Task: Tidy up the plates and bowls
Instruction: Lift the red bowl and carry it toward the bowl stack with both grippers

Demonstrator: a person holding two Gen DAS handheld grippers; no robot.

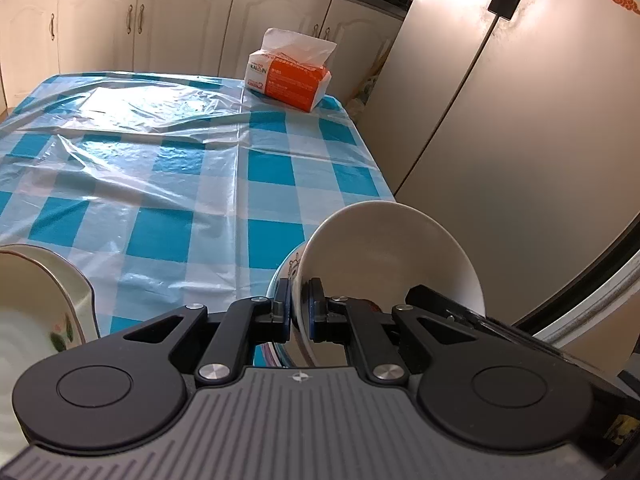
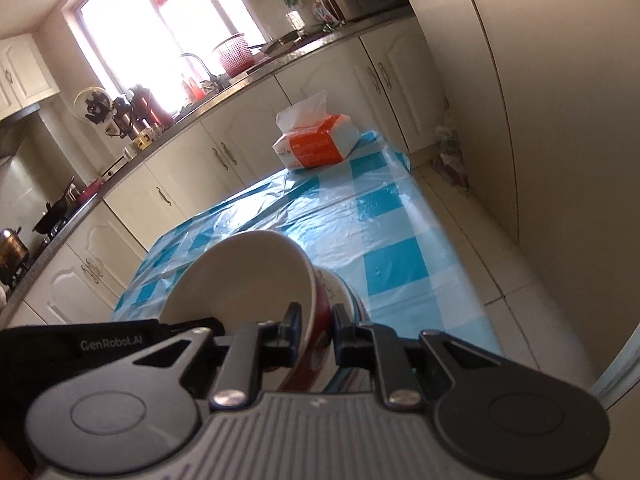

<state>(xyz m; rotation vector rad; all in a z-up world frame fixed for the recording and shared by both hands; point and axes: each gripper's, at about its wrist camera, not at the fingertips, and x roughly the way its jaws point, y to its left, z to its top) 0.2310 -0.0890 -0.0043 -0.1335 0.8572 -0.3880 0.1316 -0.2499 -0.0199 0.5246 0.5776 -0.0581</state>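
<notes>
My left gripper (image 1: 299,309) is shut on the rim of a white bowl (image 1: 384,256), held tilted at the table's near right edge. A second patterned bowl (image 1: 286,272) shows just behind its left side. A floral-rimmed plate (image 1: 48,296) lies at the lower left. My right gripper (image 2: 317,330) is shut on the rim of a white bowl with a red outside (image 2: 248,276), also tilted. Another patterned bowl (image 2: 344,292) shows just right of it. The other gripper's black body (image 2: 108,344) shows at the left of the right wrist view.
The table has a blue-and-white checked cloth (image 1: 168,168) under clear plastic. An orange tissue pack (image 1: 288,76) sits at its far right corner, also in the right wrist view (image 2: 316,144). A fridge (image 1: 520,120) stands close on the right. Kitchen cabinets (image 2: 192,168) run behind the table.
</notes>
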